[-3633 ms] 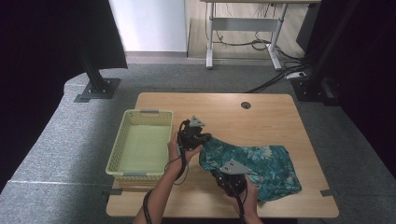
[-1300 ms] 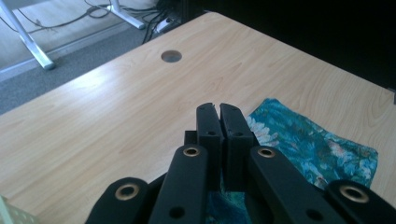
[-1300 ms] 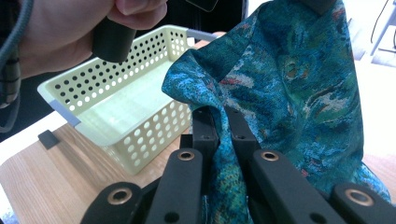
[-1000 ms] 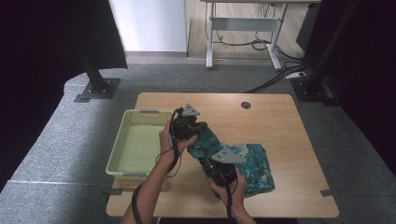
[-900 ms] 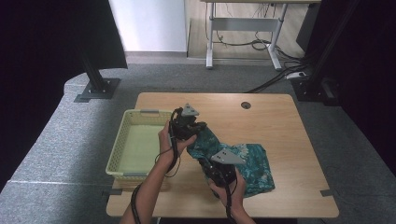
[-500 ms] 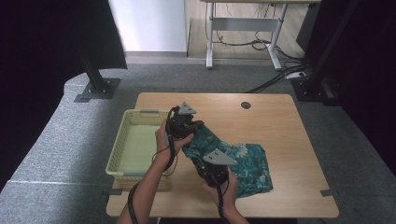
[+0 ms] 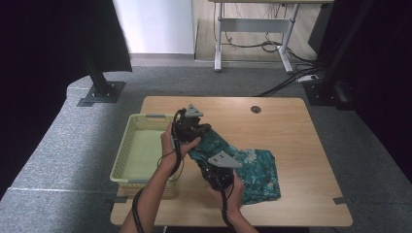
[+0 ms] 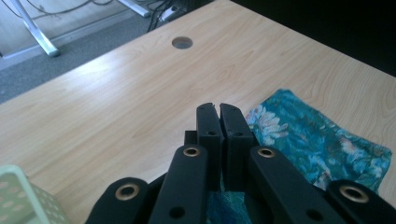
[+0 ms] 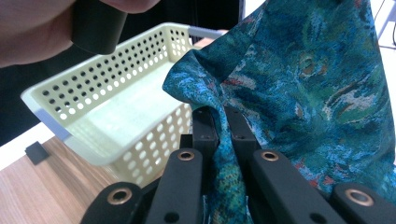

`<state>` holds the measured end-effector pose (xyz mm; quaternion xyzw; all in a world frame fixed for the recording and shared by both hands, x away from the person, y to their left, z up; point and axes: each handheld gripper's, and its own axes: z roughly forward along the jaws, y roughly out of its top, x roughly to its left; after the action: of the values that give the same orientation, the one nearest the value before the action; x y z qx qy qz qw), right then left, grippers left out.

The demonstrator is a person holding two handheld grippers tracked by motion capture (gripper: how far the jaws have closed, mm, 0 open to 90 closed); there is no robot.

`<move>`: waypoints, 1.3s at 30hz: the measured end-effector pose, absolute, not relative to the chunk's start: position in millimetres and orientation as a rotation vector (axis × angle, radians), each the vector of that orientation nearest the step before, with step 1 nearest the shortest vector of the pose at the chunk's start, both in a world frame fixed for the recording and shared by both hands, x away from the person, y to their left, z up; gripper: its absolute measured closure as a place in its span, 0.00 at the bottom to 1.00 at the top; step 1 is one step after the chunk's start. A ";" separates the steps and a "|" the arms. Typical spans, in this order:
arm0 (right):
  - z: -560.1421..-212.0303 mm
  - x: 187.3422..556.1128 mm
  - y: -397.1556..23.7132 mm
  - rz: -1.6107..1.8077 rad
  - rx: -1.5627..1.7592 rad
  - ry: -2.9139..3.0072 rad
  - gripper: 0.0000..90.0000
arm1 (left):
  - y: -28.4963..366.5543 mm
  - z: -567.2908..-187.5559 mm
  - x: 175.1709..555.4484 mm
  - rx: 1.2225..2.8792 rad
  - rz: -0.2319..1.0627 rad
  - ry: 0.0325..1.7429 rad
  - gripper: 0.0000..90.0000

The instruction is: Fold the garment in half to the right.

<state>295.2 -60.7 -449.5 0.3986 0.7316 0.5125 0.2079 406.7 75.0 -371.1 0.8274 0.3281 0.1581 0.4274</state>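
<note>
Two grippers share one piece of teal floral cloth (image 7: 243, 167), and the hold looks meant to carry it toward the pale yellow perforated basket (image 7: 145, 150) on the left half of the wooden table (image 7: 301, 131). The left gripper (image 8: 218, 109) has its jaws pressed together with a strip of the fabric showing between them low in its own view, so it is clamped on an upper corner. The right gripper (image 9: 219, 116) has its jaws nipped on a fold of the same cloth, which rises up and to the right past them.

From the high view, the cloth hangs raised between the two hands near the basket's right rim, while its far end lies spread on the table toward the right. Lifting from two points probably keeps the fabric taut enough to fold or to drop in without bunching.

How much material sits inside the left jaws is hard to judge, since the linkage covers it. The basket's floor looks bare, though its near wall is cut off behind the left hand (image 7: 170, 143). The cloth's underside and its true shape stay hidden in its own folds.
</note>
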 end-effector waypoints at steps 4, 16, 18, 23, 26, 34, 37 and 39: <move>-434.9 290.9 -61.2 1.457 1.086 2.011 0.94 | 77.2 -355.8 402.9 2.056 0.418 0.805 0.98; -432.8 288.9 -54.2 1.469 1.073 2.026 0.94 | 82.4 -359.6 403.8 2.059 0.407 0.825 0.98; -431.3 290.8 -50.1 1.468 1.069 2.027 0.94 | 84.6 -356.9 403.8 2.056 0.413 0.825 0.98; -426.4 291.7 -42.9 1.480 1.061 2.022 0.94 | 90.4 -352.0 401.7 2.047 0.419 0.824 0.98; -427.2 290.5 -39.7 1.477 1.054 2.027 0.94 | 93.2 -353.9 401.0 2.045 0.415 0.830 0.98; -427.0 290.9 -35.4 1.477 1.051 2.035 0.94 | 97.0 -351.3 401.3 2.043 0.421 0.826 0.98; -421.2 290.0 -36.0 1.493 1.043 2.026 0.94 | 97.9 -349.1 400.4 2.035 0.421 0.826 0.98; -419.6 288.4 -36.6 1.501 1.039 2.026 0.94 | 98.3 -350.6 400.1 2.037 0.417 0.825 0.98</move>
<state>288.4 -36.6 -419.6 0.3729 0.7270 0.5386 0.2057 400.1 98.3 -350.6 0.8191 0.3318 0.1677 0.4368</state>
